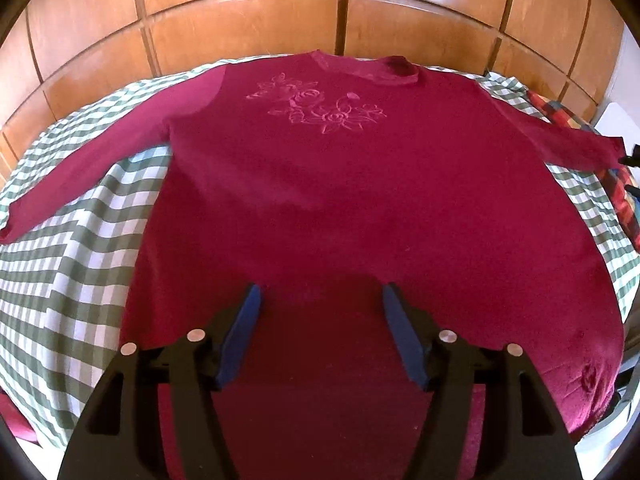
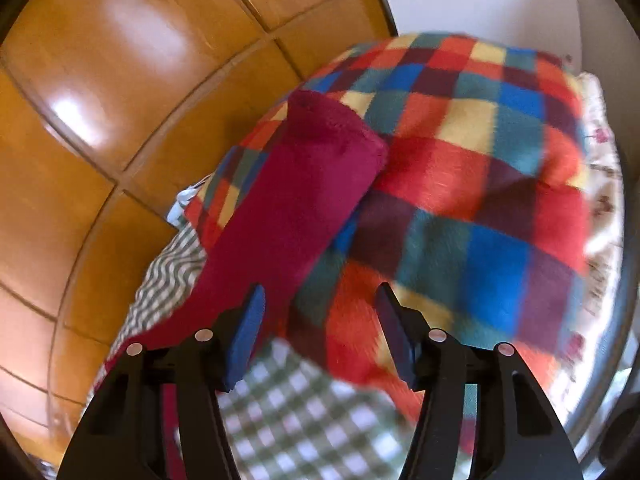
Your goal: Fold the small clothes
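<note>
Sweater flat beneath parted fingers

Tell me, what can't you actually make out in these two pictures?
- Sweater hem: left wrist view, hidden behind the left gripper.
- Left sleeve cuff: cut off by the lens edge.
- Plaid blanket and checked cloth: right wrist view, smeared by motion blur.
- Right gripper: open, nothing between.

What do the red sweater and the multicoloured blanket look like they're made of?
Sweater: seemingly soft knit or velour, matte, with tone-on-tone raised flowers on the chest and a stitched cuff. Blanket: probably fleece, fuzzy and matte, its checks soft-edged, though the picture is blurred.
</note>
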`<action>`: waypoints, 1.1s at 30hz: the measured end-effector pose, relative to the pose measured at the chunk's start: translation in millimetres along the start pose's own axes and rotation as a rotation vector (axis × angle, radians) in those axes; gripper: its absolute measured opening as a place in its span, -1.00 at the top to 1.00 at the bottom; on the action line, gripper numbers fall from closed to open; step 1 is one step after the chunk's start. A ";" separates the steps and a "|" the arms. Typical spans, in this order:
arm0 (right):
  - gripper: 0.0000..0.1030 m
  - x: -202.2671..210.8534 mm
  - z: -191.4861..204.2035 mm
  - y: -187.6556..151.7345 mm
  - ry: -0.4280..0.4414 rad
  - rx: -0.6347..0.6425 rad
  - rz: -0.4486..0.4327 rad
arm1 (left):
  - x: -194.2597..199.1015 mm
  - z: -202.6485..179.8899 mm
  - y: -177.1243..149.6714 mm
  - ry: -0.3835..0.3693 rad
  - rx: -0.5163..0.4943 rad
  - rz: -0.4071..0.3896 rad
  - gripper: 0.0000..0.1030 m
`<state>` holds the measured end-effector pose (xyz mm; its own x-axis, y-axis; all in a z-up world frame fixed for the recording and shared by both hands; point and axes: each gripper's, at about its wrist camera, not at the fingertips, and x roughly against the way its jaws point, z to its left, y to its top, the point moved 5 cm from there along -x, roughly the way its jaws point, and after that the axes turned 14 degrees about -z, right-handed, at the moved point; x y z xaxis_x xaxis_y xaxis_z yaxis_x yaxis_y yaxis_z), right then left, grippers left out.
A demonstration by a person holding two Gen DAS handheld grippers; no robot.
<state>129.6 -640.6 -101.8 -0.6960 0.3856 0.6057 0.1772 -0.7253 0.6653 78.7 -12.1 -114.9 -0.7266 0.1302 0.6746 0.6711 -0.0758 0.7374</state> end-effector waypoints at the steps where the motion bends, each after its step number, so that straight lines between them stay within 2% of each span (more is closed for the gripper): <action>1: -0.06 -6.0 2.7 1.7 -0.006 0.007 0.004 | -0.4 -0.1 -0.2 0.004 -0.004 0.001 -0.30; 2: 0.12 -13.3 6.4 3.3 -0.011 0.020 0.014 | -1.0 0.2 -0.4 0.004 -0.004 0.002 -0.30; 3: 0.38 -19.6 11.3 4.6 -0.019 0.044 0.029 | -1.4 0.5 -0.2 0.003 -0.005 0.003 -0.31; 4: 0.54 -24.3 16.3 5.7 -0.022 0.080 0.045 | -1.8 0.4 0.1 0.004 -0.006 0.002 -0.31; 5: 0.81 -25.0 25.3 5.5 -0.026 0.123 0.051 | -1.9 0.5 0.3 0.003 -0.006 0.002 -0.31; 6: 0.86 -21.8 38.7 7.2 -0.050 0.195 0.038 | -2.2 0.7 0.8 0.003 -0.006 0.002 -0.31; 7: 0.88 -17.2 50.5 6.9 -0.046 0.234 0.026 | -2.7 0.8 2.1 0.001 -0.008 0.003 -0.31; 9: 0.88 -1.7 80.0 9.9 0.027 0.267 -0.005 | -3.0 2.3 5.6 -0.006 -0.007 0.002 -0.29; 14: 0.88 39.0 173.0 -10.5 0.270 0.331 -0.020 | -5.7 14.0 20.5 -0.018 0.041 -0.017 -0.23; 17: 0.88 51.1 236.8 -44.9 0.402 0.383 0.023 | -9.7 24.2 27.8 -0.033 0.100 -0.018 -0.23; 22: 0.88 59.0 342.4 -141.7 0.561 0.500 0.142 | -14.3 37.2 40.9 -0.064 0.178 -0.027 -0.22; 27: 0.88 63.2 400.4 -219.9 0.658 0.585 0.254 | -20.9 41.7 54.9 -0.093 0.209 -0.041 -0.21; 28: 0.86 65.6 406.6 -232.9 0.692 0.599 0.285 | -24.7 42.5 59.1 -0.108 0.220 -0.039 -0.21; 29: 0.68 68.6 409.4 -242.4 0.723 0.606 0.313 | -26.7 43.9 61.4 -0.113 0.225 -0.039 -0.21; 30: 0.25 72.0 409.2 -246.1 0.738 0.607 0.314 | -30.6 45.7 65.3 -0.118 0.235 -0.039 -0.21; 32: -0.25 80.6 396.1 -244.2 0.746 0.590 0.282 | -36.9 48.2 69.9 -0.130 0.253 -0.035 -0.21; 33: -0.26 82.5 383.8 -239.8 0.741 0.572 0.270 | -40.6 50.0 72.1 -0.140 0.269 -0.030 -0.21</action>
<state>296.7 -216.1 -43.8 -0.8090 -0.3517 0.4711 0.5702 -0.2747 0.7742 163.9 26.6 -90.8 -0.7318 0.2647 0.6280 0.6782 0.1925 0.7092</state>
